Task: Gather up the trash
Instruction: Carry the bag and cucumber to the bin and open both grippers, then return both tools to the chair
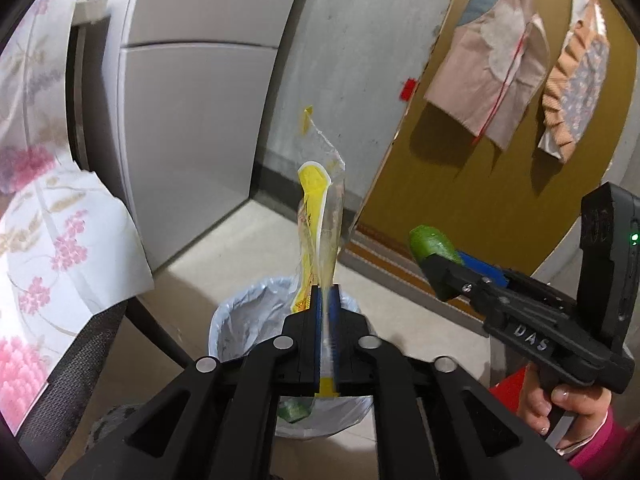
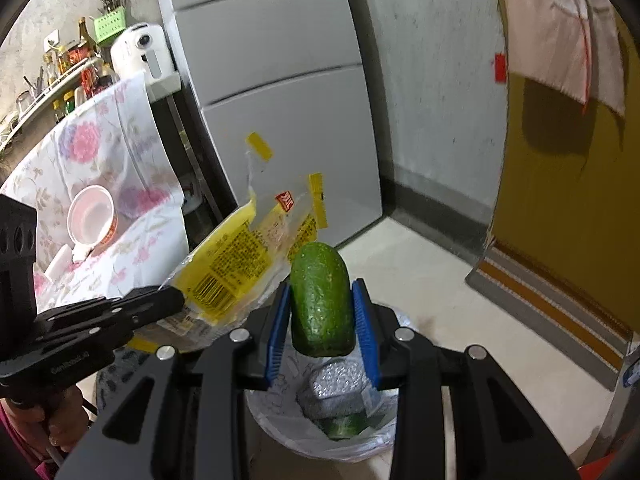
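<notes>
In the left wrist view, a floral cloth [image 1: 60, 248] fills the nine o'clock side, draped over a surface whose dark mesh edge shows at seven o'clock. Next to it toward the centre stands a grey refrigerator [image 1: 192, 120] at eleven o'clock. At the centre the left gripper [image 1: 328, 304] is clamped on a yellow and clear plastic wrapper [image 1: 320, 216], which stands upright between the blue pads and rises toward twelve o'clock. Directly beneath, at six o'clock, sits a trash bin [image 1: 228, 320] lined with a pale bag. At three o'clock the right gripper [image 1: 440, 272] is pinched on a green avocado [image 1: 432, 244], above and right of the bin, with the yellow door [image 1: 520, 168] and hanging cloths behind it. In the right wrist view, a pink bowl [image 2: 90, 216] rests on the floral cloth at nine o'clock; the left gripper comes in from eight o'clock holding the wrapper, which slants up toward the centre. The avocado stands upright between the right gripper's blue pads [image 2: 362, 320] at the centre, over the open bin at six o'clock, where a silvery foil lump [image 2: 336, 388] and green scraps lie.
</notes>
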Available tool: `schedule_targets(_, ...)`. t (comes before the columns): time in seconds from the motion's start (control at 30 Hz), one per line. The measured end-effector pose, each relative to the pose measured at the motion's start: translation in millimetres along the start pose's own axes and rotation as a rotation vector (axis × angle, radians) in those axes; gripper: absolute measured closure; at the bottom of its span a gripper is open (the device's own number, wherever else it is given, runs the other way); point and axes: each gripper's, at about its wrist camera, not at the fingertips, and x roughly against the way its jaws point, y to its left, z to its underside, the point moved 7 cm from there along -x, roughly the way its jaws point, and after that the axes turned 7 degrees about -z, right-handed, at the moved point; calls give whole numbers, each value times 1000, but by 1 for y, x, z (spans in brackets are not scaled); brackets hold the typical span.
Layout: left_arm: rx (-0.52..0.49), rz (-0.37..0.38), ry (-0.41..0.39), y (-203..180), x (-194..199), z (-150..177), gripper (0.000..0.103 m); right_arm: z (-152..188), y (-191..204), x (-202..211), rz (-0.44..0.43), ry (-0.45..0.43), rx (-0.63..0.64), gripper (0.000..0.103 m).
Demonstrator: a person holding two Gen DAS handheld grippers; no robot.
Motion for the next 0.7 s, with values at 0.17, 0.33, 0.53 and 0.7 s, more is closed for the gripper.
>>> schedule_targets(0.17, 42, 7, -2, 9, -1, -4, 62, 3, -9, -27, -6, 54, -58, 70)
schedule_targets(0.33, 76, -31, -23, 27, 8, -8, 61, 2, -2, -26, -13, 56, -42, 69)
schedule_targets(0.53, 124, -103, -57, 54, 31, -8, 61, -21, 2, 4, 5, -39, -38, 69)
schedule_targets(0.7, 139, -192, -86, 74, 58, -4, 61, -43, 23, 33, -18, -126, -6, 69)
